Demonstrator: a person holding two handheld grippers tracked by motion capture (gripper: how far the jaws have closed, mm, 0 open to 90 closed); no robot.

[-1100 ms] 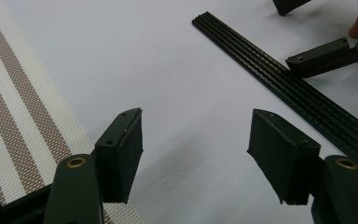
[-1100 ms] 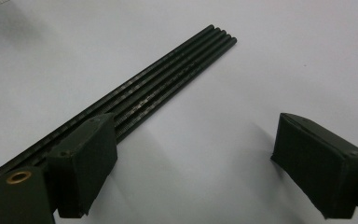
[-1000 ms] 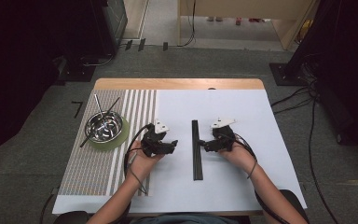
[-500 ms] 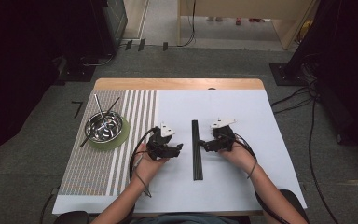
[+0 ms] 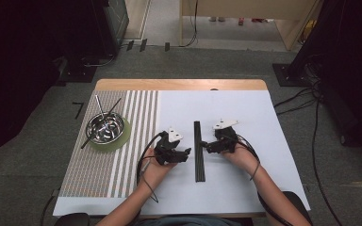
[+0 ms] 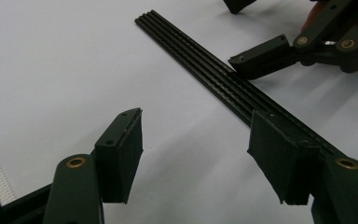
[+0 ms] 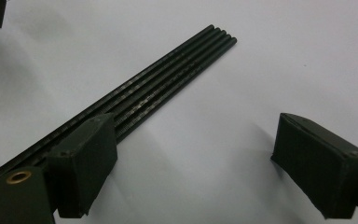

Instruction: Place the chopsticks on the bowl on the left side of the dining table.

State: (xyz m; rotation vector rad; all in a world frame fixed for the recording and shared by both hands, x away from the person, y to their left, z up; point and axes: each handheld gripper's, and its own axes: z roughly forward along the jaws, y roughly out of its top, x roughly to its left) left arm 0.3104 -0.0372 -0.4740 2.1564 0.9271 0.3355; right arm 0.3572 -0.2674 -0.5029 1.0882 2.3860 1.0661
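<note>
Closing in on the black rods [image 5: 198,150] from both sides, nothing picked up yet. Left gripper [image 5: 185,154] sits just beside the bundle, jaws spread wide with bare white table [image 5: 264,122] between them; in the left gripper view one pad [image 6: 279,163] overlaps the near end of the rods [image 6: 200,56], but whether it touches them I cannot tell. Right gripper [image 5: 207,146] is on the rods' far side from the left one, also wide open and holding nothing; its own view has the bundle [image 7: 168,88] running past the left pad [image 7: 86,161], not between the jaws. Rods lie flat, side by side, touching. Steel bowl [image 5: 105,127] with sticks in it stands well off beyond the left gripper. Judging by this: approach done, grasp and lift still to do.
</note>
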